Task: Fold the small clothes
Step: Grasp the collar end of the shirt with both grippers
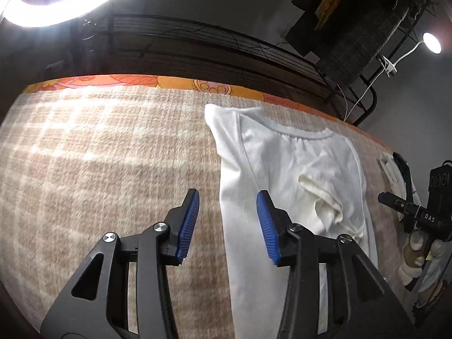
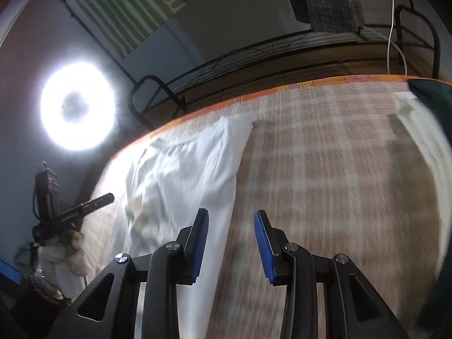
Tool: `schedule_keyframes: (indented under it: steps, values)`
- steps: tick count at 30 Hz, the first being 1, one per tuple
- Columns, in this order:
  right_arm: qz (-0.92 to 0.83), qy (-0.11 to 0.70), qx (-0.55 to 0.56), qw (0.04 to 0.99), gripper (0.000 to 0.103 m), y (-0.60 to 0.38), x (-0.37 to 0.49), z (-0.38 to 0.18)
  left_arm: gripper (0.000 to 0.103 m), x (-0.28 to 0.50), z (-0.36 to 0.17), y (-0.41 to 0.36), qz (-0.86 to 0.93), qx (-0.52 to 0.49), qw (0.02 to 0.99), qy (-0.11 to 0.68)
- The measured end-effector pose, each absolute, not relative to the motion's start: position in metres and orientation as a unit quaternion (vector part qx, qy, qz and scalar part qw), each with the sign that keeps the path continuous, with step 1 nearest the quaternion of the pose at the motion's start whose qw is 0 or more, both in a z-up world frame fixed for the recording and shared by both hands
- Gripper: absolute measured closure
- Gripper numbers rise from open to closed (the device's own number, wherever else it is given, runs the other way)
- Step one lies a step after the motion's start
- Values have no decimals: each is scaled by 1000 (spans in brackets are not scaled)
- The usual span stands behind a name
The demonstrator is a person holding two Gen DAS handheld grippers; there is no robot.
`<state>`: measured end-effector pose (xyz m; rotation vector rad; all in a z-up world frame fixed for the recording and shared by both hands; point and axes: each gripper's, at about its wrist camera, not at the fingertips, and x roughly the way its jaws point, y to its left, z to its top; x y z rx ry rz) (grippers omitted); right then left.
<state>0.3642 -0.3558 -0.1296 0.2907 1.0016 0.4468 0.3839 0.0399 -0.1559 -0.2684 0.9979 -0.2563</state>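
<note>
Since nothing is held at this moment, the notes below are given for the next grasp.

Garment: a small white T-shirt [image 1: 293, 169] is laid flat on the checked beige blanket [image 1: 99, 155], neckline toward the far edge where an orange patterned sheet [image 1: 141, 82] shows. One sleeve [image 1: 322, 197] is seen folded in over the chest; the other sleeve [image 1: 223, 124] is spread outward.

Same garment, right view: the shirt [image 2: 180, 175] is seen to the left of the right gripper, blurred, with its near long edge running down toward the left pad.

Left gripper [image 1: 228, 212]: the jaws are parted to a middling width with nothing between the blue pads; bare blanket and the shirt's long side edge lie below the gap.

Right gripper [image 2: 231, 228]: likewise partly parted and empty, above blanket just beside the shirt's edge.

Other cloth: a pale piece with a dark garment [image 2: 429, 104] is lying at the right margin, well apart from the shirt.

Weight: judged very light; almost no resistance is to be expected on lifting.

Stiffness: soft, limp knit, already creased across the chest; it will droop and crumple wherever it is not supported.

Slip: the ribbed pads should grip thin cotton well, though the fuzzy blanket may drag at the cloth.

Fragility: none to speak of; only stretching at the neckline is to be avoided.

Where to take hold: the long side edge is best pinched at two points, near shoulder and hem, one per gripper, so that the panel is carried over evenly.
</note>
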Motion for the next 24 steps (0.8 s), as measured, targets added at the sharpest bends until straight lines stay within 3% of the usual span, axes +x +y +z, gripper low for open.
schedule_keyframes:
  steps: [12,16,20,24]
  values:
    - [233,477,190,826,72,-353,462,-158,61,468,-175,43,-144,-171,851,476]
    - [245,478,175,825,72,-337,478,-159,86,486,-177,33,-159,-170,845,481]
    - [252,479,153,827,72,-323,485,-157,96,491,-172,21,-157,-135,857,471]
    - [248,483,142,828,97,-319,488,-160,99,489,-173,23,-148,-135,865,461]
